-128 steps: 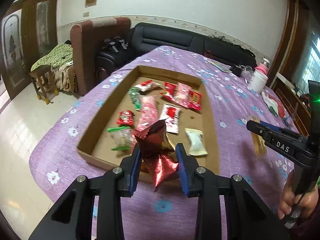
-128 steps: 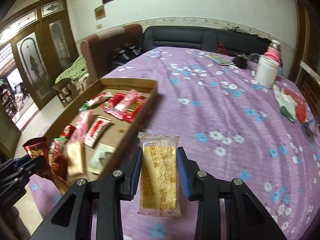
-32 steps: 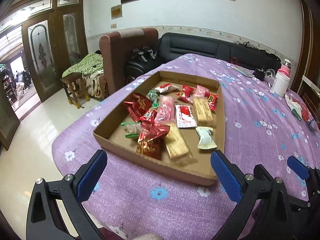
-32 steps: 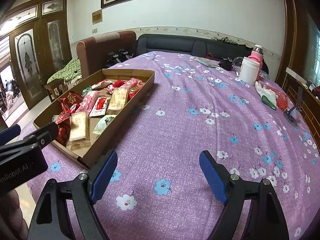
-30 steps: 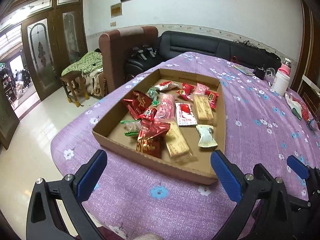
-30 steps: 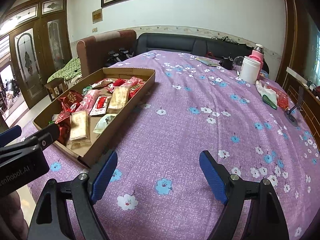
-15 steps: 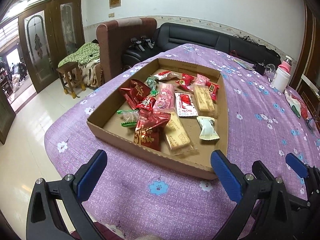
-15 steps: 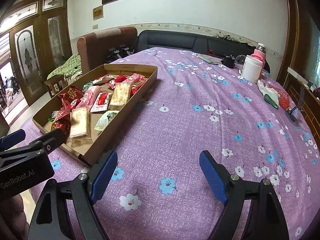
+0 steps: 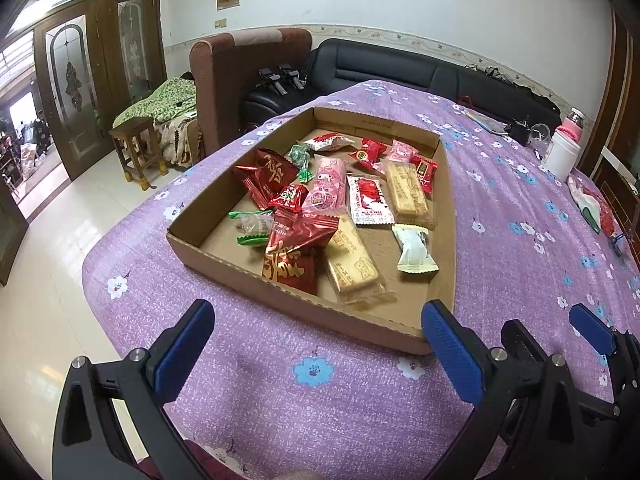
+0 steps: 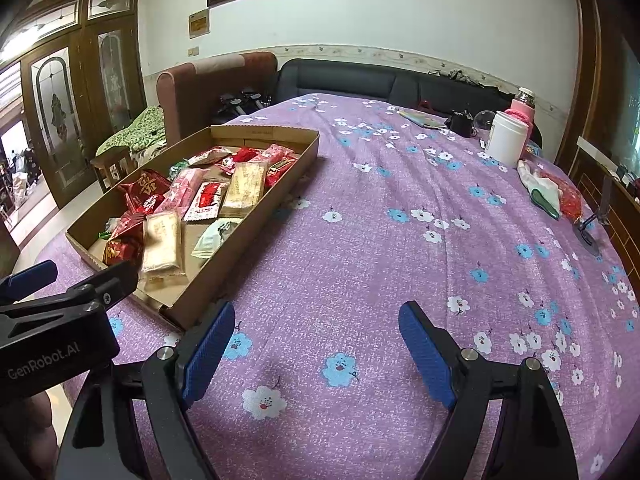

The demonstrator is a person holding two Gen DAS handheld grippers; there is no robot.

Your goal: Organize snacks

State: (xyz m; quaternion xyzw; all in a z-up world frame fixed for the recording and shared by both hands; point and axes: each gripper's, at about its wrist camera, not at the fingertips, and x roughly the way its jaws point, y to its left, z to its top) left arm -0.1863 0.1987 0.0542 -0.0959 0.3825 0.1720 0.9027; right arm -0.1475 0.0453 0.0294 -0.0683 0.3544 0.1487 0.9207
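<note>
A shallow cardboard tray (image 9: pixel 446 208) lies on the purple flowered tablecloth and holds several wrapped snacks: red foil packets (image 9: pixel 292 254), yellow biscuit bars (image 9: pixel 352 262), a pink packet (image 9: pixel 326 188) and a white packet (image 9: pixel 414 250). The tray also shows at the left of the right wrist view (image 10: pixel 280 196). My left gripper (image 9: pixel 318 344) is open and empty, just in front of the tray's near edge. My right gripper (image 10: pixel 316 344) is open and empty over the cloth, to the right of the tray.
A white jar (image 10: pixel 506 142), a pink bottle (image 10: pixel 522 110) and a bag of small items (image 10: pixel 550 194) stand at the far right of the table. A brown armchair (image 9: pixel 236 68), a black sofa (image 9: pixel 400 72) and a stool (image 9: pixel 136 144) stand beyond the table's left and far edges.
Both snacks held 4.3 s ago now lie in the tray and both grippers have opened. Over the last second both views drew slightly closer to the tray.
</note>
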